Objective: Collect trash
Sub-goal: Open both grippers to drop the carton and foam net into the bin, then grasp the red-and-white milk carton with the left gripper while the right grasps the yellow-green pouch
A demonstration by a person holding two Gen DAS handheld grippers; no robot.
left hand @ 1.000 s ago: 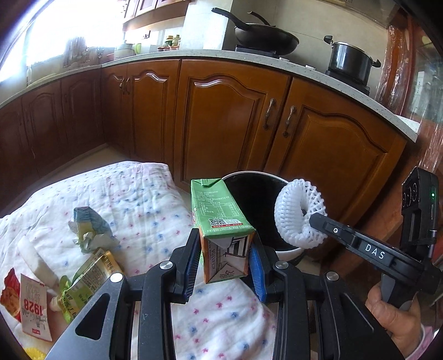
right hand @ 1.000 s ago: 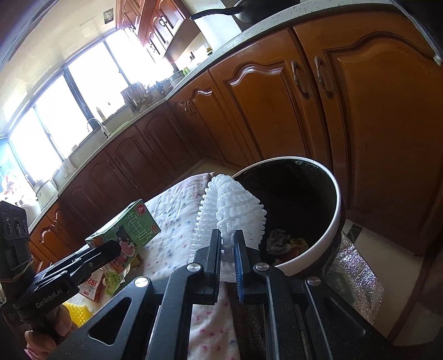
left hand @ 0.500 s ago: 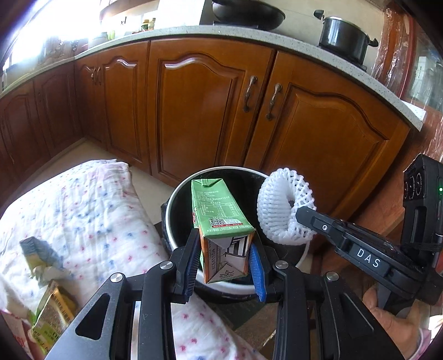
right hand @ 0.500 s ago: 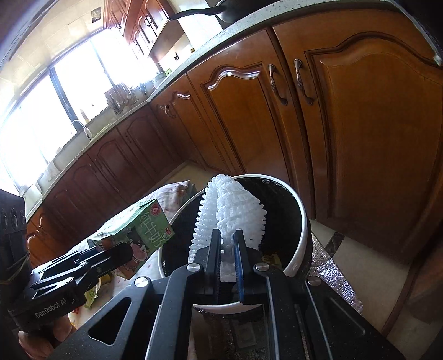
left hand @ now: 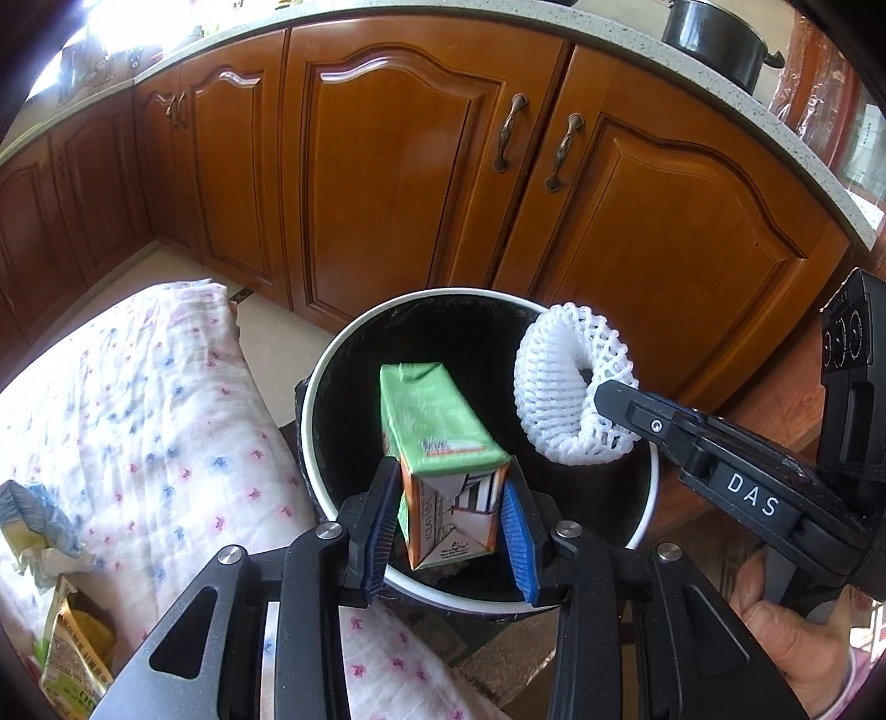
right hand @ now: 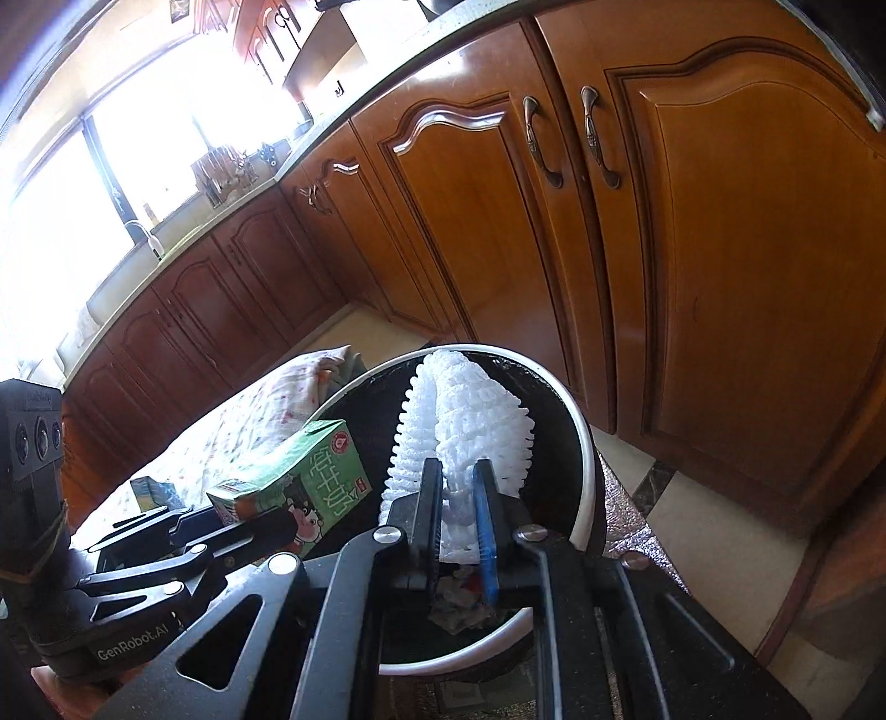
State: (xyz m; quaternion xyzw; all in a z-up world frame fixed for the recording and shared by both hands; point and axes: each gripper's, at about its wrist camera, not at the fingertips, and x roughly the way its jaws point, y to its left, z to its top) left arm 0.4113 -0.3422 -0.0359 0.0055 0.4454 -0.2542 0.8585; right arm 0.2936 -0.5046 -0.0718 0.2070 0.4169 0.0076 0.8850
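Observation:
My left gripper (left hand: 449, 487) is shut on a green milk carton (left hand: 437, 432) and holds it over the open black bin with a white rim (left hand: 326, 382). The carton tilts forward into the bin mouth. My right gripper (right hand: 458, 498) is shut on a white foam fruit net (right hand: 462, 426) and holds it above the same bin (right hand: 587, 471). The right gripper with the net also shows in the left wrist view (left hand: 570, 393), to the right of the carton. The left gripper and carton show in the right wrist view (right hand: 299, 487). Some trash lies at the bin bottom (right hand: 459, 603).
A table with a white flowered cloth (left hand: 138, 421) stands left of the bin, with wrappers (left hand: 33, 526) and a yellow-green packet (left hand: 72, 659) at its left edge. Wooden cabinet doors (left hand: 421, 183) stand close behind the bin. A black pot (left hand: 714, 39) sits on the counter.
Both grippers have moved forward and down from beside the table until they hang over the bin mouth. The carton now tips further forward. Both grips are unchanged.

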